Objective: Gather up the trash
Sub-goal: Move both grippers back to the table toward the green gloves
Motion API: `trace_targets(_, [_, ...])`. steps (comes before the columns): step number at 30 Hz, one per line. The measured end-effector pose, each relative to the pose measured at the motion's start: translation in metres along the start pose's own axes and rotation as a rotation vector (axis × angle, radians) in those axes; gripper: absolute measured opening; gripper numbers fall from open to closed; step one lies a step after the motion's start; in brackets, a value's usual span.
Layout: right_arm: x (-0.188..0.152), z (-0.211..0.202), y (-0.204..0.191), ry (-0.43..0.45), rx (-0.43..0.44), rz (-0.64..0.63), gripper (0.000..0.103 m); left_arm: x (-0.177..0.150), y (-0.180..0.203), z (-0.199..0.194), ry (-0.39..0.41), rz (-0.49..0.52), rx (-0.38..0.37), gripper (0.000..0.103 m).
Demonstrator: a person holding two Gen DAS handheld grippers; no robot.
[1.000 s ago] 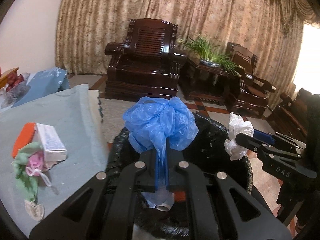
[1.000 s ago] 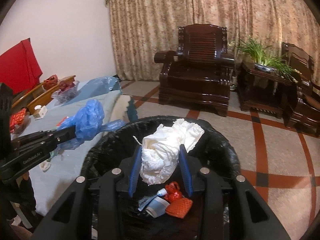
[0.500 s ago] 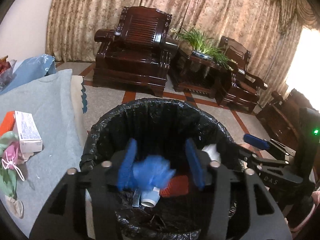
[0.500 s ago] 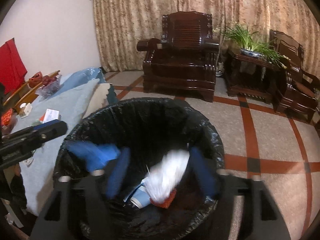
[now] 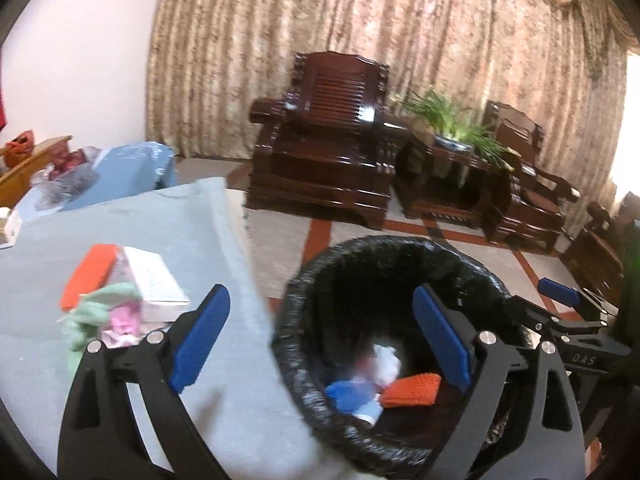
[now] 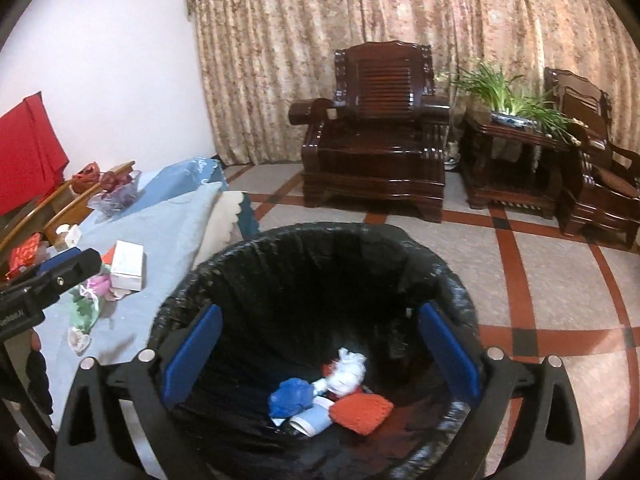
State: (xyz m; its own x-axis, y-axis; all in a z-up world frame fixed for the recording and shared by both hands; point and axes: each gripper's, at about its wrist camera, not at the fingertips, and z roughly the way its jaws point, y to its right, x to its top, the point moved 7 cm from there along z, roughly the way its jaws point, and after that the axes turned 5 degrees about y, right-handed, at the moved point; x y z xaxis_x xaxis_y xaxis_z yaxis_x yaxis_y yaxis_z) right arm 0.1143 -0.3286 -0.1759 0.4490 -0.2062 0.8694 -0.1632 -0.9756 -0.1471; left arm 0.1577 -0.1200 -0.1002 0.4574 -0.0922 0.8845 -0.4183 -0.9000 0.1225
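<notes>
Both grippers are standing wide open with nothing between their pads, jaws having just been opening: left gripper (image 5: 320, 344), right gripper (image 6: 320, 354). Blue bag (image 6: 291, 397) and white wad (image 6: 347, 370) are lying in the black-lined bin (image 6: 256, 256). A white box (image 6: 127, 265) is resting on the desk (image 5: 168, 224).

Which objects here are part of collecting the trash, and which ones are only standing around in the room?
Part of the job:
- bin with black liner
- blue bag, white wad, orange pouch, already inside
- white box and green and pink scraps on the grey-blue cloth
- left claw and right claw, both open and empty

Only standing around:
- wooden armchair
- potted plant
- curtains
</notes>
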Motion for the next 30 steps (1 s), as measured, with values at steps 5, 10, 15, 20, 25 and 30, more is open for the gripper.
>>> trace_targets(5, [0.003, 0.005, -0.025, 0.003, 0.049, -0.02, 0.097, 0.003, -0.032, -0.022, 0.026, -0.015, 0.085, 0.09])
trace_targets(10, [0.007, 0.01, -0.055, 0.008, 0.101, -0.047, 0.097, 0.001, -0.069, -0.043, 0.038, -0.044, 0.169, 0.09])
trace_targets(15, [0.009, 0.016, -0.088, 0.011, 0.156, -0.089, 0.097, -0.003, -0.106, -0.063, 0.045, -0.068, 0.253, 0.09])
trace_targets(20, [0.008, 0.026, -0.123, 0.004, 0.219, -0.124, 0.097, -0.013, -0.139, -0.078, 0.037, -0.097, 0.324, 0.09])
trace_targets(25, [0.003, 0.038, -0.16, -0.007, 0.279, -0.165, 0.097, -0.024, -0.169, -0.09, 0.025, -0.119, 0.387, 0.09])
trace_targets(30, [-0.005, 0.048, -0.19, -0.025, 0.325, -0.188, 0.097, -0.036, -0.191, -0.095, 0.004, -0.142, 0.428, 0.09])
